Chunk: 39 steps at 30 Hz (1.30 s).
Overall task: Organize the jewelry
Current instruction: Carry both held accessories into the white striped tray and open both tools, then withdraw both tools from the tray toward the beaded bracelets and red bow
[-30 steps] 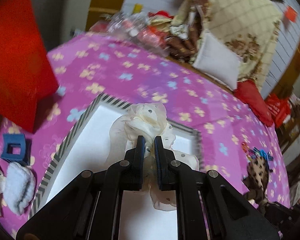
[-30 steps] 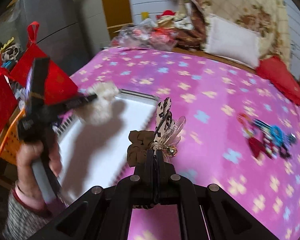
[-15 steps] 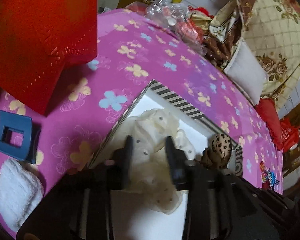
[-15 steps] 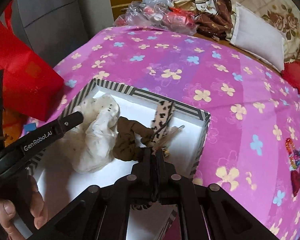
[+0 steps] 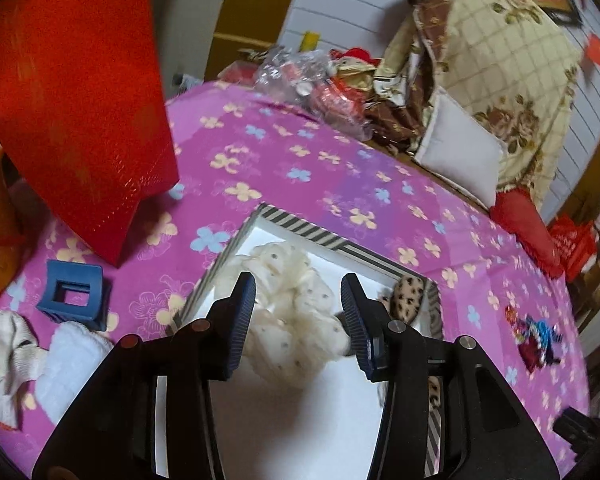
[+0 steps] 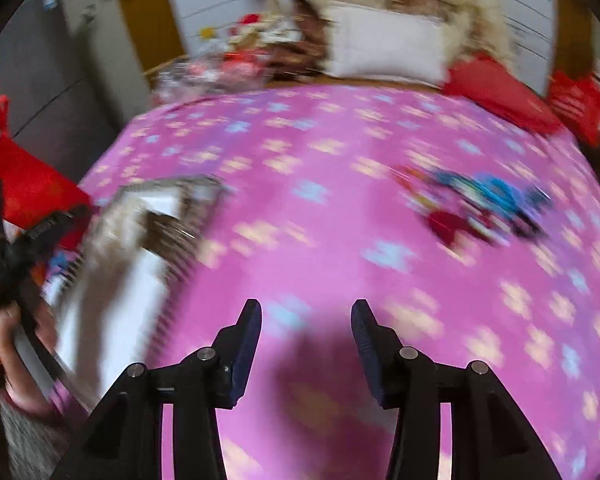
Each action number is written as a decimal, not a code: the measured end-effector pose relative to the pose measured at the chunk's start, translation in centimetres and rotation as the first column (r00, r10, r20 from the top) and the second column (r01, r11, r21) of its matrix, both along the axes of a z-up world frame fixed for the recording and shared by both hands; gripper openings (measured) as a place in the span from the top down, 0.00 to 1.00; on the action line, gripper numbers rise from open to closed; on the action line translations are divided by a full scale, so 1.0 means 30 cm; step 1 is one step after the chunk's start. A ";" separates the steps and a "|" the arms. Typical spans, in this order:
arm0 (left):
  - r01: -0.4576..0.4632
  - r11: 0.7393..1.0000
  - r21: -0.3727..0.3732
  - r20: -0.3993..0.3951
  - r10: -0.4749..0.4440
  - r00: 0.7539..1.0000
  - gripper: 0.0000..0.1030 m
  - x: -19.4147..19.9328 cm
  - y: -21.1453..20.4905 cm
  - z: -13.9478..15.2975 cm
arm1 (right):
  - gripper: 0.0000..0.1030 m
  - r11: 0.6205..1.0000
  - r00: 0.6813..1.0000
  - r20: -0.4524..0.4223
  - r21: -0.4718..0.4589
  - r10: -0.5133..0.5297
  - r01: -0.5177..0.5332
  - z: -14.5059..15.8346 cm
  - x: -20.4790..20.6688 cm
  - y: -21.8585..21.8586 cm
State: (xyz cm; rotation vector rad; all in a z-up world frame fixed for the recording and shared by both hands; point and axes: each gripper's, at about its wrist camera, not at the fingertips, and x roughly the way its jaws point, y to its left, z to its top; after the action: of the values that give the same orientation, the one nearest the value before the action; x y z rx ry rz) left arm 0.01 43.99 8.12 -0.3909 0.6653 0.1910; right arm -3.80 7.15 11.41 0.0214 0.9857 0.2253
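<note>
Done: cream scrunchie (image 5: 296, 308) and leopard hair tie (image 5: 409, 297) lie in striped box (image 5: 300, 227)
Left: colourful pile (image 6: 476, 208), blue clip (image 5: 73, 300)
Left gripper (image 5: 298, 312): wide apart, empty
Right gripper (image 6: 306, 332): wide apart, empty

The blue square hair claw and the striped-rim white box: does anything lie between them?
No, in the left wrist view only bare pink flowered blanket separates the blue square hair claw from the striped-rim white box.

Red gift bag (image 5: 72, 92) upper left, white pillow (image 5: 458, 152) upper right, red cushion (image 5: 526, 224) at right, pink flowered bedspread (image 5: 284, 160) across the middle
</note>
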 end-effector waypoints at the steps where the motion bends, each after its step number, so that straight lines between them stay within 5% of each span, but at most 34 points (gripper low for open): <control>1: 0.006 1.000 0.008 0.004 -0.006 1.000 0.57 -0.010 -0.015 0.008 | 0.57 0.999 0.999 -0.017 -0.012 -0.034 0.034 -0.009 -0.040 -0.082; 6: 0.033 0.997 0.070 0.038 -0.036 0.999 0.57 -0.090 -0.120 0.067 | 0.57 0.985 0.985 -0.003 -0.033 -0.170 0.170 -0.015 -0.224 -0.402; 12: 0.082 0.988 0.129 0.026 -0.086 0.996 0.57 -0.163 -0.305 0.095 | 0.57 0.967 0.967 0.091 -0.071 -0.239 0.246 0.001 -0.397 -0.623; 16: 0.136 0.984 0.116 0.006 -0.138 0.990 0.57 -0.214 -0.420 0.101 | 0.57 0.946 0.933 0.157 0.069 -0.324 0.317 0.034 -0.490 -0.751; 19: 0.166 0.978 0.129 -0.019 -0.165 0.986 0.57 -0.274 -0.499 0.094 | 0.57 0.929 0.915 0.169 0.121 -0.367 0.350 0.043 -0.511 -0.788; 23: 0.208 0.970 0.123 -0.068 -0.201 0.977 0.57 -0.338 -0.592 0.073 | 0.57 0.921 0.894 0.232 0.014 -0.382 0.390 0.027 -0.518 -0.797; 26: 0.222 0.970 0.096 -0.071 -0.216 0.974 0.57 -0.383 -0.643 0.077 | 0.57 0.916 0.885 0.251 0.024 -0.393 0.400 0.016 -0.532 -0.828; 32: 0.269 0.952 0.144 -0.083 -0.259 0.962 0.57 -0.409 -0.762 0.099 | 0.57 0.890 0.888 0.167 0.249 -0.429 0.383 -0.026 -0.543 -0.921; 39: 0.329 0.930 0.166 -0.106 -0.315 0.943 0.57 -0.407 -0.872 0.085 | 0.57 0.909 0.919 0.084 0.205 -0.385 0.362 -0.105 -0.502 -0.894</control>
State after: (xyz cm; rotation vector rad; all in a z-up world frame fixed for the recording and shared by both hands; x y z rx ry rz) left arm -12.21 17.83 10.66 -0.0946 0.7722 -0.0476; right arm -18.86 -19.67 8.26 0.3624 0.8163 -0.0363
